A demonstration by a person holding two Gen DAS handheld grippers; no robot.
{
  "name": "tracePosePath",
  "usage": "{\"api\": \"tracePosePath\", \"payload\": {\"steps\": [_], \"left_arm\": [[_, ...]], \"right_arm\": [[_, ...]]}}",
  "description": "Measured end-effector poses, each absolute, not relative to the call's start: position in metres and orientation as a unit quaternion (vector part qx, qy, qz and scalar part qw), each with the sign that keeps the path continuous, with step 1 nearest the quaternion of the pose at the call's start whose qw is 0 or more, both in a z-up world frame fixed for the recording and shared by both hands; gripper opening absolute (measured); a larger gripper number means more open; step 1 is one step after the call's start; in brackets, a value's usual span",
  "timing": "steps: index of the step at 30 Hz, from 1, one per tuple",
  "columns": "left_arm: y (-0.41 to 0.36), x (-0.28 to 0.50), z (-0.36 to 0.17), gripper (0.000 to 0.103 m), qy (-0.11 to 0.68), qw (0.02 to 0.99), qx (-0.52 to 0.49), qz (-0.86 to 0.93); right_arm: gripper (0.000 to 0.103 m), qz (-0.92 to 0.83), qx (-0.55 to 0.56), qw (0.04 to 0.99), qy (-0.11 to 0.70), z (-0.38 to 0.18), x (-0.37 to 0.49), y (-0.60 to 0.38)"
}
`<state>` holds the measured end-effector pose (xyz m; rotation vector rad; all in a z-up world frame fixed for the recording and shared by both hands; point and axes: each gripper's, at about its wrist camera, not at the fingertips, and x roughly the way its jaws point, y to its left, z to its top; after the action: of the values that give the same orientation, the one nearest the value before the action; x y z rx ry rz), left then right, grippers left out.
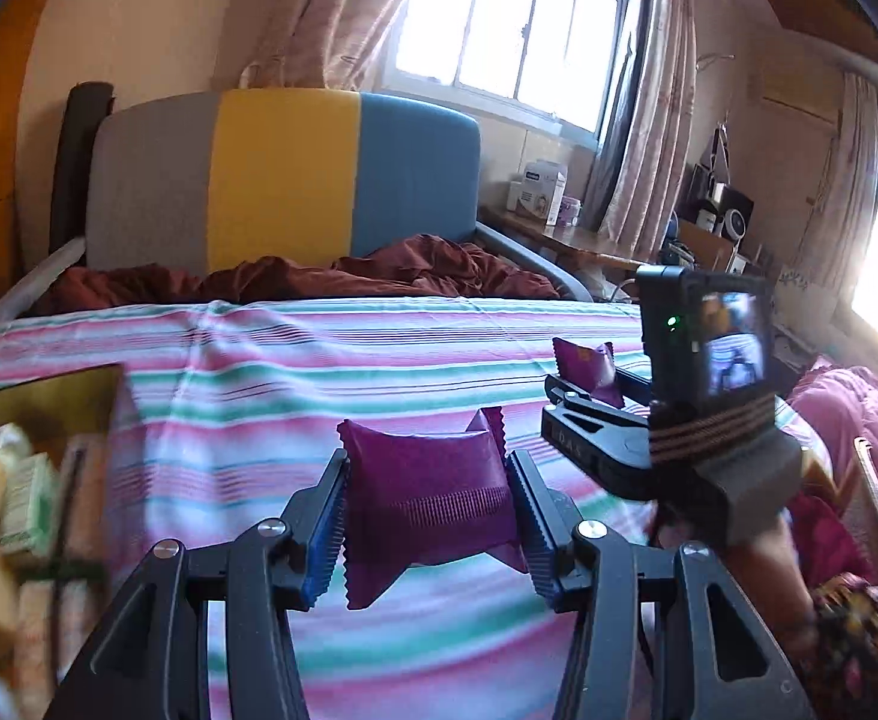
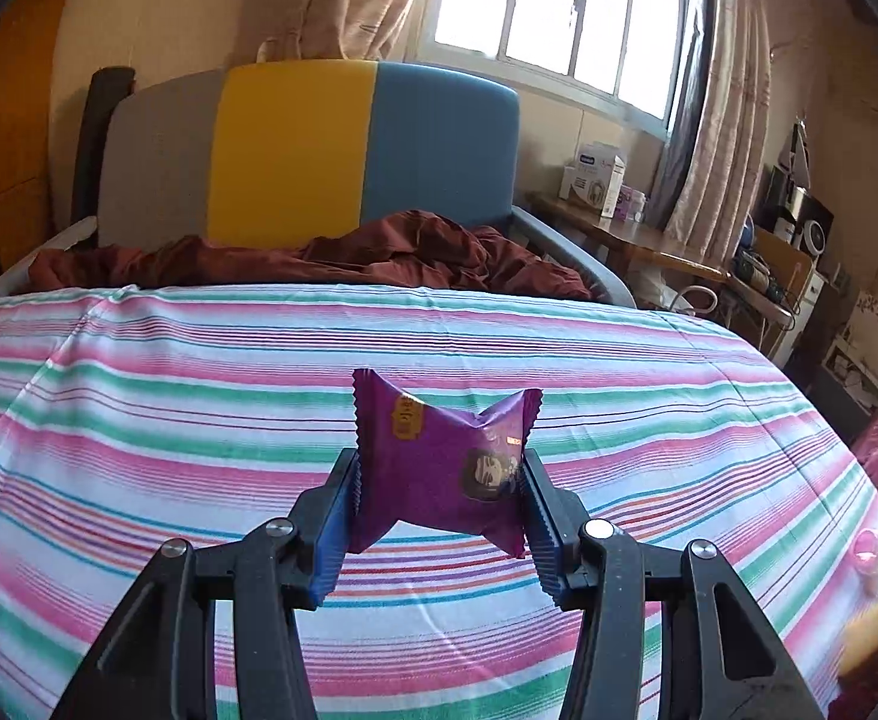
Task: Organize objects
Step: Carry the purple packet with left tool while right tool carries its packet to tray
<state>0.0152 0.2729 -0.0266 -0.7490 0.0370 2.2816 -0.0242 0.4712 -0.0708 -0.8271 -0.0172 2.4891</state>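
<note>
Holding, left: purple packet pinched across its width between the left gripper pads, crimped ends fore and aft, above the striped bedsheet
Holding, right: second purple packet clamped in the right gripper, printed face toward the lens
Nearer arm: left, closest to the blurred box of goods at its left
Hidden: box contents smeared; destination cannot be told
</note>
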Motion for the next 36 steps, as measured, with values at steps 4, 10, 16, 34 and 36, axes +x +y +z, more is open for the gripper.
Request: {"api": "tracePosePath", "payload": {"steps": [4,10,16,34,36], "left_arm": [[0.228,0.026,-0.018,0.051,0.010,0.351,-0.283,0.892],[0.161,0.023,-0.016,0.051,-0.007,0.324,-0.300,0.897],[0.119,0.019,-0.023,0.051,0.009,0.322,-0.330,0.887],[0.079,0.018,-0.052,0.058,0.025,0.326,-0.385,0.863],[0.076,0.021,-0.051,0.059,0.023,0.318,-0.380,0.868]], "right_arm": [[0.052,0.917,-0.304,0.257,-0.013,-0.072,-0.023,0.468],[0.052,0.920,-0.312,0.237,-0.026,-0.069,-0.022,0.459],[0.051,0.930,-0.312,0.192,-0.025,-0.051,-0.007,0.427],[0.051,0.963,-0.267,-0.001,-0.030,-0.004,0.043,0.272],[0.051,0.962,-0.271,-0.007,-0.024,-0.006,0.045,0.266]]}}
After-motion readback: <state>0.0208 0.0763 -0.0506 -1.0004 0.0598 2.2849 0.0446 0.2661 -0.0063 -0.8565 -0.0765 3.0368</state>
